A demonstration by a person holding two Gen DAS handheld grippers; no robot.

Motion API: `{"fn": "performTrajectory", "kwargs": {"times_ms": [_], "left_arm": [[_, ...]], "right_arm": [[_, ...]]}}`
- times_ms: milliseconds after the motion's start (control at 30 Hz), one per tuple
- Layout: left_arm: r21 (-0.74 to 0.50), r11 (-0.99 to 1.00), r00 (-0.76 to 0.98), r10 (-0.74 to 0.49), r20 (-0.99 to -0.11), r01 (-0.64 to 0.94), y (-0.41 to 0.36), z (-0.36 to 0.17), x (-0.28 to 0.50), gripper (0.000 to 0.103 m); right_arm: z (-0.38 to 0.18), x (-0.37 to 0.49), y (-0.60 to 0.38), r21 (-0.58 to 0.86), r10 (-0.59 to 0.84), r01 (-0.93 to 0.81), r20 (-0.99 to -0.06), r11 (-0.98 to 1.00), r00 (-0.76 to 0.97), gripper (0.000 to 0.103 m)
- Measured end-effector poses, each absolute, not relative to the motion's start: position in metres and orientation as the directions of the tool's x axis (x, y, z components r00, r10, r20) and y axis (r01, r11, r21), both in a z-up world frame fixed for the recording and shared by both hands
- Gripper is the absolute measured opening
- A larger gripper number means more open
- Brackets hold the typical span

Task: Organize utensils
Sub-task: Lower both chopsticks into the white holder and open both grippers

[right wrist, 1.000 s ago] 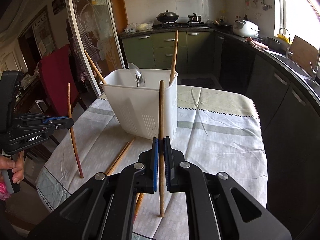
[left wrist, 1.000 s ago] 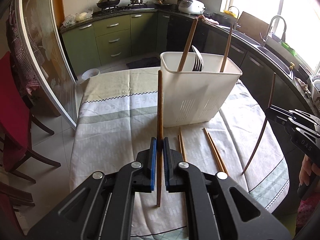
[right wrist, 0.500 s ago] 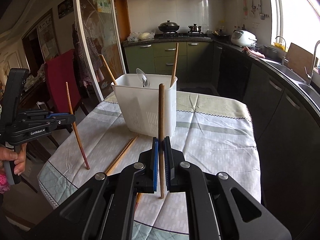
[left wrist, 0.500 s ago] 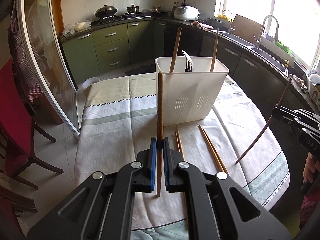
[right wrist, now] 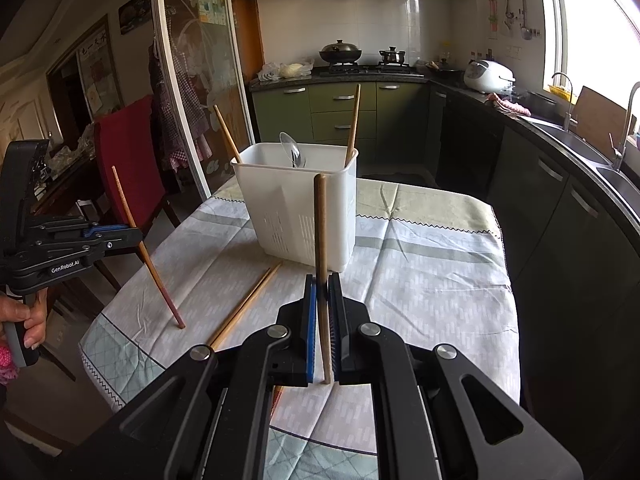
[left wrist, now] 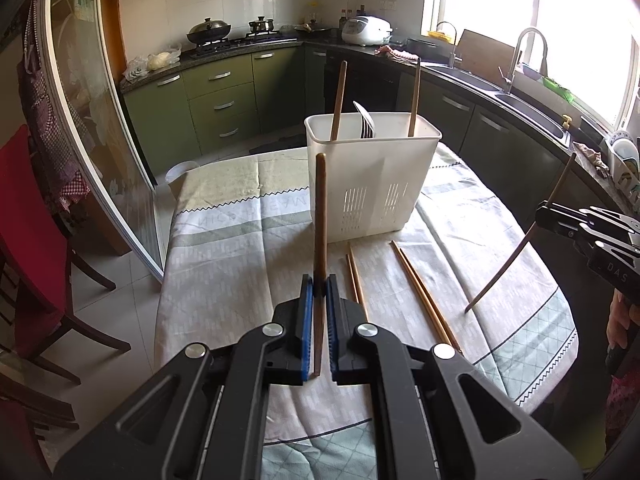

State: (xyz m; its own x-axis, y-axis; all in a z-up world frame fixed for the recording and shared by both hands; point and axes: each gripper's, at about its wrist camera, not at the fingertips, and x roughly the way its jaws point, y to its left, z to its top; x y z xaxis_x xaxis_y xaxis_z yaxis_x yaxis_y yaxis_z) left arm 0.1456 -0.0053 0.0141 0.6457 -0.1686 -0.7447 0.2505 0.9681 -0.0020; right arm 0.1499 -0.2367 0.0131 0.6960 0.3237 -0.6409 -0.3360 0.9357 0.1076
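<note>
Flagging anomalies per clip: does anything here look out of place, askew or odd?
Nothing damaged or spilled. Loose chopsticks lie unsorted on the tablecloth before the white caddy. Each gripper, left and right, has its jaws shut on one chopstick; the right's is tilted, clear of the caddy.

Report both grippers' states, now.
Left gripper: shut on a chopstick.
Right gripper: shut on another chopstick.

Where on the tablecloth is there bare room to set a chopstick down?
Bare cloth lies left of the white utensil basket, toward the table's left edge, and right of it in the right wrist view. In front of the basket it is crowded: loose chopsticks lie there.
</note>
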Motion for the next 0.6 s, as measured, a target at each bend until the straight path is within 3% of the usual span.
{"fn": "performTrajectory", "kwargs": {"times_ms": [300,600], "left_arm": [[-0.016,0.961,0.669,-0.205,-0.714,0.276,-0.014,0.038,0.148,0.007],[-0.003,0.947,0.753,-0.256,-0.606,0.32,-0.04,0.103,0.161,0.007]], "right_arm": [[0.021,0.156,-0.237,0.143,0.356,-0.348,-0.633,0.927,0.688,0.007],[0.082,0.158,-0.234,0.134,0.385,-0.373,-0.528,0.918,0.757,0.007]]}}
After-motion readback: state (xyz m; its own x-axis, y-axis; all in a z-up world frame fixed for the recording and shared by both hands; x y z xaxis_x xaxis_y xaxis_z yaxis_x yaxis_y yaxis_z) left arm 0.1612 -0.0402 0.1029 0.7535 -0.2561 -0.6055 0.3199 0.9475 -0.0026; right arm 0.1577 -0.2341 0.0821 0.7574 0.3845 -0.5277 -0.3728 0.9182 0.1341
